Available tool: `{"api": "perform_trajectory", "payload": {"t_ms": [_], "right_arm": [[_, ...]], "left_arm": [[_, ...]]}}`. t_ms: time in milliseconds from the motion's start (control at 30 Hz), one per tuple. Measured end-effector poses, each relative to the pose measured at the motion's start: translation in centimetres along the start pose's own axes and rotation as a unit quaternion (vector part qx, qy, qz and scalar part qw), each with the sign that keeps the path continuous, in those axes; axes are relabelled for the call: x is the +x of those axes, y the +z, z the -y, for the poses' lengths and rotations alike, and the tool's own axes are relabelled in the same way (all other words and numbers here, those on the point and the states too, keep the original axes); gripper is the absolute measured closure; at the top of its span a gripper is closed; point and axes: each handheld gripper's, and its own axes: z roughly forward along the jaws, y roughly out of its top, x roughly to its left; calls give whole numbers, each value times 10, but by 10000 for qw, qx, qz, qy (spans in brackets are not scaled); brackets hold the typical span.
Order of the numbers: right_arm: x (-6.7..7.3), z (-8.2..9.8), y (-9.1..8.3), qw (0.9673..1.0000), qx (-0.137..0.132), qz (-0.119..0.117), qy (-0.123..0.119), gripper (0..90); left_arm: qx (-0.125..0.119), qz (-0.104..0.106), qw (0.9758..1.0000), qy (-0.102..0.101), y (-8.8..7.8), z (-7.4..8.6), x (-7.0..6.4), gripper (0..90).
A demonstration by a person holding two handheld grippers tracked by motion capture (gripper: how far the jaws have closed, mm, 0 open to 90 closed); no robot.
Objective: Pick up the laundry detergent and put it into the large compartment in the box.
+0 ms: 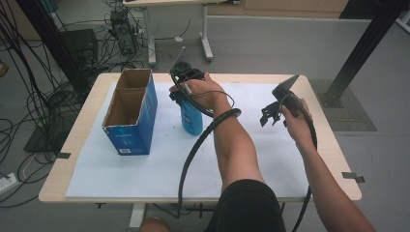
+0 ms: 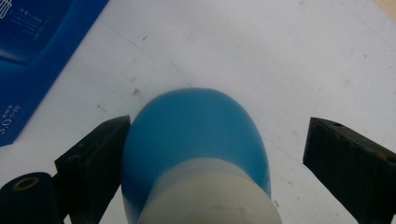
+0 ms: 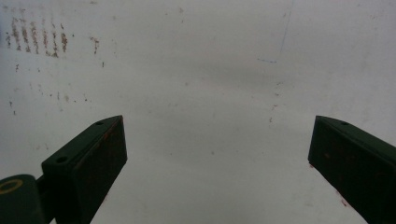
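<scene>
Nearest the high camera, the person's two forearms come up from the near edge of the table (image 1: 77,145), each hand carrying a black gripper with a cable trailing back toward the body. On the left, the left gripper (image 1: 186,104) points down over a blue bottle (image 1: 191,120) that stands upright on the white sheet (image 1: 145,169), near the middle of the table and toward its far side.

From the left gripper view the bottle (image 2: 196,135) sits between the jaws, its pale neck close to the camera and its rounded blue body below. One jaw lies just against the bottle's side; the other stands clearly apart from it with bare white sheet showing in the gap, so the jaws are spread wide and do not clamp the bottle.

Just left of the bottle stands a blue cardboard box (image 1: 130,113), its top flaps open and its brown inside showing; a corner of that box (image 2: 32,56) shows at the left edge of the left gripper view.

Well to the right, the right gripper (image 1: 270,115) is held above the sheet. Its own view shows both jaws spread wide with nothing between them, over lightly marked white sheet (image 3: 210,93).
</scene>
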Motion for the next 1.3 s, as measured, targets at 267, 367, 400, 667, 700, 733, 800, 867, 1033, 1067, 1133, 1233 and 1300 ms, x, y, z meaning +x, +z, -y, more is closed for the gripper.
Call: {"api": "perform_trajectory", "payload": {"t_ms": [267, 367, 400, 667, 700, 733, 800, 867, 1033, 1067, 1133, 1233, 1300], "right_arm": [[2, 0, 0, 10000, -7, 5, -19, 45], [3, 0, 0, 10000, -13, 15, -29, 45], [4, 0, 0, 10000, -9, 18, -33, 45], [2, 0, 0, 10000, -15, 14, -23, 45], [2, 1, 0, 10000, -23, 19, -23, 45], [2, 1, 0, 10000, -23, 19, -23, 45], [2, 1, 0, 10000, -21, 17, -25, 45], [3, 0, 1, 10000, -6, 20, -29, 45], [2, -1, 1, 10000, 6, 15, -29, 45], [2, 0, 1, 10000, 3, 24, -31, 45], [2, 0, 1, 10000, -4, 18, -25, 45], [2, -1, 1, 10000, 14, 16, -22, 45], [2, -1, 1, 10000, 8, 21, -19, 45]], "left_arm": [[-11, 3, 10000, -2, -1, 0, 1, 92], [-25, -7, 10000, -1, -1, 1, 0, 92], [-21, -8, 10000, 1, -1, 1, 0, 92], [-26, -7, 10000, 12, -1, 3, -1, 92], [-20, 1, 10000, 21, -1, 3, -1, 92], [-20, 1, 10000, 21, -1, 3, -1, 92], [-40, -8, 10000, 24, -1, 4, -2, 92], [-62, -2, 10000, 32, -2, 4, -2, 91], [-133, 57, 9999, 31, -4, 6, 0, 72], [-134, 65, 9999, 30, -4, 6, 0, 74], [-138, 77, 9999, 26, -3, 7, 1, 74], [-130, 76, 9999, 20, -3, 7, 1, 74], [-126, 74, 9999, 27, -3, 7, 1, 74]]}}
